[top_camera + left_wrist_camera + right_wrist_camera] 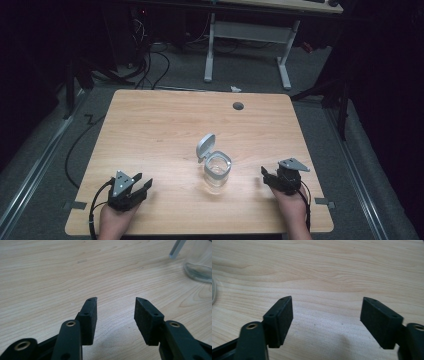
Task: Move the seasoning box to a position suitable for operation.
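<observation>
Lower frame: left gripper [145, 184] and right gripper [266, 176], jaws spread, grasping nothing, over a pale wooden table [150, 125]. At centre stands a clear glass jar [217, 172], grey lid [205, 146] flipped up. Beyond, grey carpet [185, 80], a white-legged desk [250, 30], darkness.

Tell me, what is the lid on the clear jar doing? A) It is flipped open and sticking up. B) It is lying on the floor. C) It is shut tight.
A: the grey lid stands tilted up at the back rim of the clear jar, leaving its mouth uncovered.
</observation>
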`<control>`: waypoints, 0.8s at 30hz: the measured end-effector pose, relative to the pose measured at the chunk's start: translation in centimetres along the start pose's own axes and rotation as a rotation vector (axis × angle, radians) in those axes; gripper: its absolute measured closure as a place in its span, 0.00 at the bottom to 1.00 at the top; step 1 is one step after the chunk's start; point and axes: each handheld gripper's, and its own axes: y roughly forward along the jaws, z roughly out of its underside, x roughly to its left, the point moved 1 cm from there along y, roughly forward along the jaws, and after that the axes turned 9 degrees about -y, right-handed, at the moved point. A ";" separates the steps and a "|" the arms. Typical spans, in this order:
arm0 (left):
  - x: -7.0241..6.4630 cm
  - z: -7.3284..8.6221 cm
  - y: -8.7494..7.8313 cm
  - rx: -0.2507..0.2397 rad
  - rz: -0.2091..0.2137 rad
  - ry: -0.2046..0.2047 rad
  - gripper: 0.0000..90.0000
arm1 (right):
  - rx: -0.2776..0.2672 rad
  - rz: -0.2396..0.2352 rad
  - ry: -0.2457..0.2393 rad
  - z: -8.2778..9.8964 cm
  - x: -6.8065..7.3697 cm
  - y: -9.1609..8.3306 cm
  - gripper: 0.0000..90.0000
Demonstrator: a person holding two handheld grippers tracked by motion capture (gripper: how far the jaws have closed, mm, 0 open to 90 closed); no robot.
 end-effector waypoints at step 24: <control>1.7 -1.1 -2.7 -0.057 -0.071 -0.004 0.58 | -0.181 -0.228 -0.066 -2.6 4.4 0.2 1.00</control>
